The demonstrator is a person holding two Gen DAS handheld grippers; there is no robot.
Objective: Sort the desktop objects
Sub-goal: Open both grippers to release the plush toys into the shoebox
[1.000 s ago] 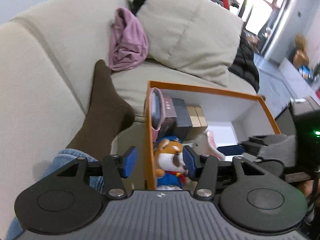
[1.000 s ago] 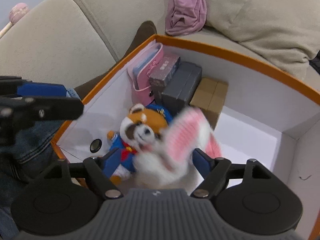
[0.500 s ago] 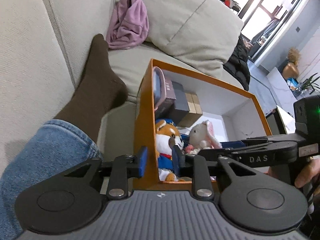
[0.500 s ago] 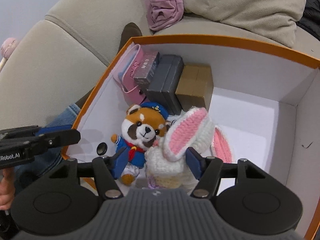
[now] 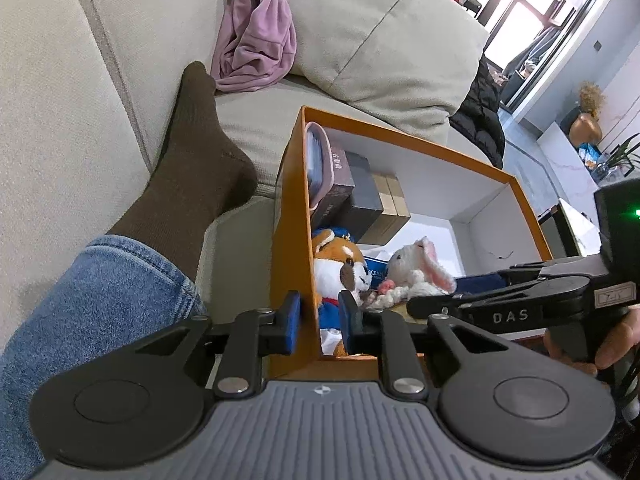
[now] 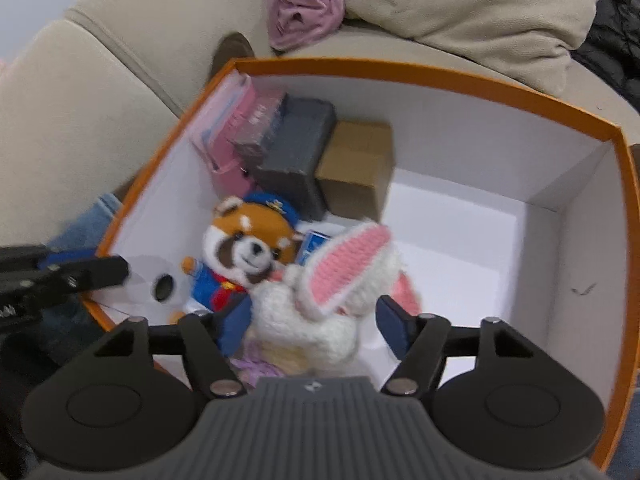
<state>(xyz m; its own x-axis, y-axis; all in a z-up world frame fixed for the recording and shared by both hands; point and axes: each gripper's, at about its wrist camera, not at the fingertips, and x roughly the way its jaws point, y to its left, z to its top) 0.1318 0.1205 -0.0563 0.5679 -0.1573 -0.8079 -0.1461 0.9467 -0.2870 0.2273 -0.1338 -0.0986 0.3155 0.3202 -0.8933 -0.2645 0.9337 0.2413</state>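
An orange box (image 5: 292, 216) with a white inside (image 6: 480, 240) sits on a beige sofa. Inside lie a red panda plush (image 6: 248, 248) in blue, a white crochet rabbit (image 6: 332, 304) with pink ears, a pink case (image 6: 236, 120), a dark grey box (image 6: 296, 152) and a brown cardboard box (image 6: 356, 168). My left gripper (image 5: 319, 320) straddles the box's left wall, jaws narrowed around it. My right gripper (image 6: 316, 324) is open over the box, its fingers on either side of the rabbit, which rests in the box.
A leg in jeans and a brown sock (image 5: 192, 168) lies left of the box. A pink cloth (image 5: 256, 36) and a beige cushion (image 5: 380, 40) lie behind. A black jacket (image 5: 480, 120) is at the right.
My left gripper has moved onto the box's left wall and narrowed around it. My right gripper has opened wider and the rabbit has settled beside the panda.
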